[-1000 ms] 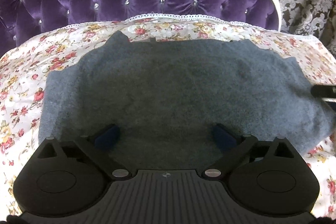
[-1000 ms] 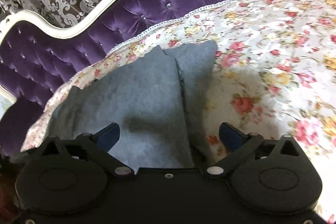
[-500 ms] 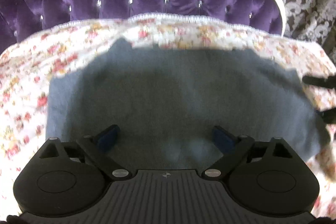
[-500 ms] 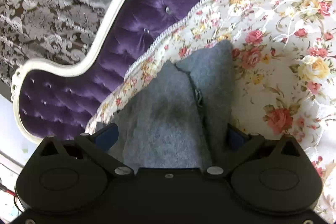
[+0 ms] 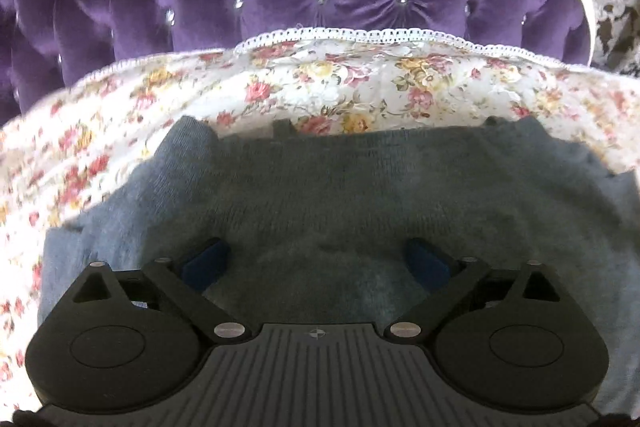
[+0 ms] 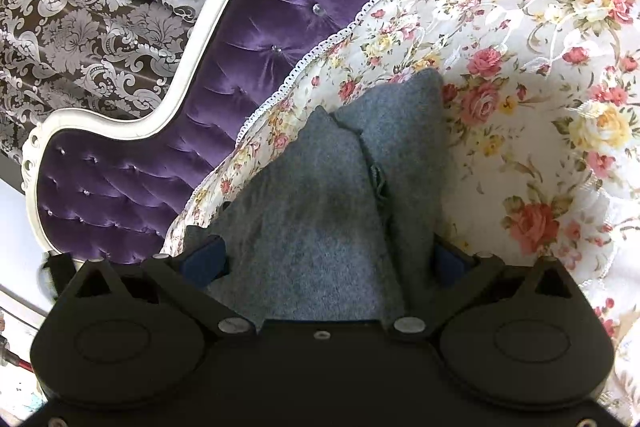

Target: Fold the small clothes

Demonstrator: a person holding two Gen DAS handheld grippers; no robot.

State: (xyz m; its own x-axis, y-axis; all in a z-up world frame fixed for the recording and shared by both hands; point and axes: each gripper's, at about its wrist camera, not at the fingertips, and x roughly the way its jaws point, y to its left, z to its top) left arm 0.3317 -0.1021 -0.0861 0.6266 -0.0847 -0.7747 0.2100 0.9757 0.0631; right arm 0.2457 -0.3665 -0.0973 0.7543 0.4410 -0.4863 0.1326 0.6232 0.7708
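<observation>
grey garment [image 5: 360, 195] cut off at right edge, near hem hidden behind gripper body, floral cover [image 5: 72, 155] blurred at left

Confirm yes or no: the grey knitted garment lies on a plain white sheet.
No, the grey knitted garment lies on a floral-printed bedspread with a lace edge.

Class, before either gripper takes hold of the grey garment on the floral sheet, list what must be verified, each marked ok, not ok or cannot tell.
1. Left gripper open, nothing pinched: ok.
2. Right gripper open: ok.
3. Garment lies on the sheet: ok.
4. Garment flat at the right gripper: not ok, a fold ridge runs there.
5. Nothing else on the garment: ok in these views.
6. Near hem visible: cannot tell, the grippers hide it.
</observation>
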